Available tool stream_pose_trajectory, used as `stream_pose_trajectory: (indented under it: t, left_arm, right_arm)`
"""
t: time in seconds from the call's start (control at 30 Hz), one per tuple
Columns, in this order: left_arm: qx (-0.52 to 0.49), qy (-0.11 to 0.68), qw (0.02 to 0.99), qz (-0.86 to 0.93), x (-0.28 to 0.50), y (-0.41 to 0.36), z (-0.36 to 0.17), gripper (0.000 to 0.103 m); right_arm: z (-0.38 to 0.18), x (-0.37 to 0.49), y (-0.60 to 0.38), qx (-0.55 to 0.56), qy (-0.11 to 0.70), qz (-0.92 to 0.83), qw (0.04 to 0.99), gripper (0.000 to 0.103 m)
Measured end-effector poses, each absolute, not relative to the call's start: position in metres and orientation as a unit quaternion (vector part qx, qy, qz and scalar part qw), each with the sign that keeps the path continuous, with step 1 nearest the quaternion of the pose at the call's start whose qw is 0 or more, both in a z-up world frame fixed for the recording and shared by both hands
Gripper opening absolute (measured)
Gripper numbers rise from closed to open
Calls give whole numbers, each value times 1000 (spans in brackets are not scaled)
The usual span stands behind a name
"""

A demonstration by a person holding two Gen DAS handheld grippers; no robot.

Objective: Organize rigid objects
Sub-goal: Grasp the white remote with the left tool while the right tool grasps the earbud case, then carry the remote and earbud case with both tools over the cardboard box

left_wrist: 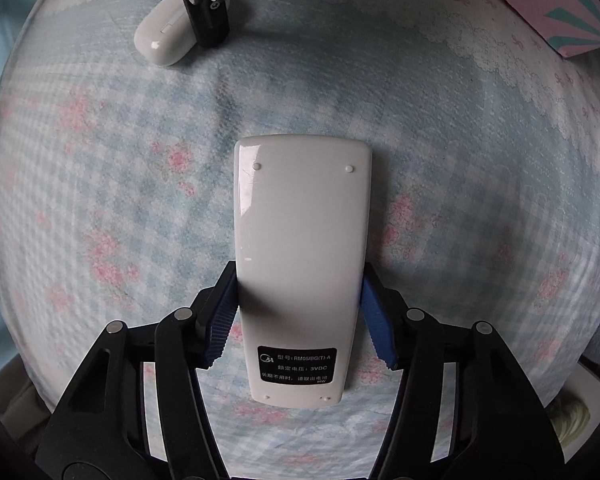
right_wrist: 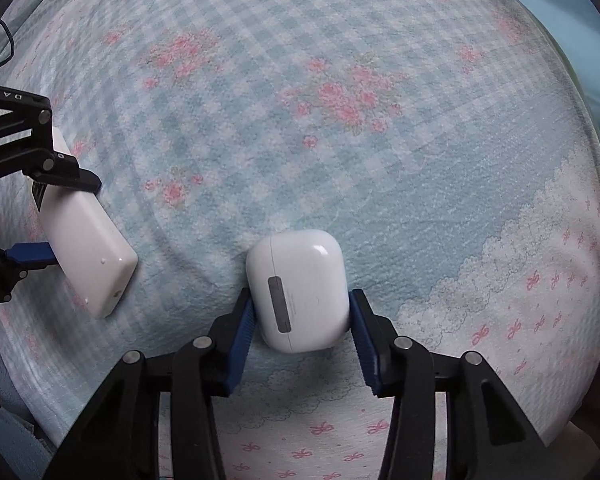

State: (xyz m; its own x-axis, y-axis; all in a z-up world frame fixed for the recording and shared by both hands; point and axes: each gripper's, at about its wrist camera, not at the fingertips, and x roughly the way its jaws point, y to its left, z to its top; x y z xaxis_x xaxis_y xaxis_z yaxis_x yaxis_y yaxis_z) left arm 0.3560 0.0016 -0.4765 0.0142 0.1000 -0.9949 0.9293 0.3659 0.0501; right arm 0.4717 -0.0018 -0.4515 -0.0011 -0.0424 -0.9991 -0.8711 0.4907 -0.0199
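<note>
A white remote control (left_wrist: 300,256) lies face down on the floral blue checked cloth (left_wrist: 460,184), its black label toward me. My left gripper (left_wrist: 300,308) is shut on the remote's sides with its blue pads. A white earbuds case (right_wrist: 298,288) sits between the blue pads of my right gripper (right_wrist: 300,320), which is shut on it. In the left wrist view the case (left_wrist: 162,38) and the right gripper (left_wrist: 204,12) show at the top left. In the right wrist view the remote (right_wrist: 86,248) and the left gripper (right_wrist: 40,216) show at the far left.
A pink box with teal stripes (left_wrist: 556,4) stands at the top right edge of the left wrist view. The cloth's white cloud-print border (right_wrist: 500,264) runs along the right of the right wrist view. A dark cable (right_wrist: 4,44) lies at the far left.
</note>
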Motion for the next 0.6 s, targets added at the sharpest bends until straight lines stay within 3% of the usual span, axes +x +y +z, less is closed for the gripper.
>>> stream_pose_trajectory:
  t: [0.6]
  left_arm:
    - [356, 619, 617, -331, 385, 17, -401, 54]
  right_arm:
    - [-375, 470, -35, -320, 602, 324, 656, 42]
